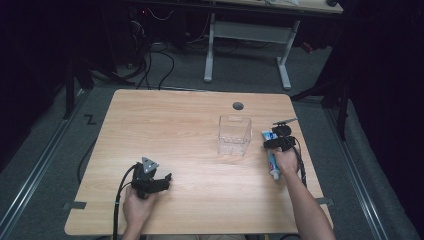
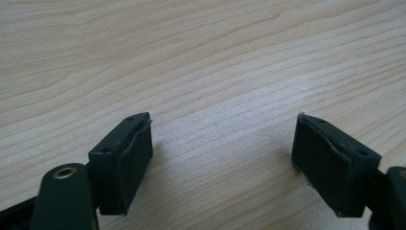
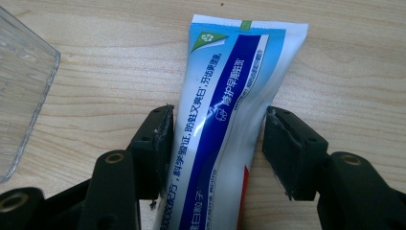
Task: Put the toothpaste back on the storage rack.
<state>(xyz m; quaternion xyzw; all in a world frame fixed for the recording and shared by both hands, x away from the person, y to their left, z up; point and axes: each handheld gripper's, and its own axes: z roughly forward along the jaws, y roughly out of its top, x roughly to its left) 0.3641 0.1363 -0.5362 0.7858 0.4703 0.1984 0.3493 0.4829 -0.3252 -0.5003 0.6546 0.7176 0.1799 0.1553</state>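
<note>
At lower left of the high view my left tool (image 1: 162, 178) sits low over bare desk (image 1: 190, 120), jaws spread wide with nothing between them; it is idle, and I judge its only risk is scraping the wood if I drop it further. Right of centre stands the clear box (image 1: 234, 135), empty. At the right, my right tool (image 1: 271, 144) straddles the toothpaste tube (image 3: 225, 124), which lies flat on the desk just beside the box. One jaw touches the tube's edge, the other stands slightly apart, so it is not yet clamped. The soft, slick tube could squirt out or buckle if I squeeze off-centre, and a swing could knock the box.
</note>
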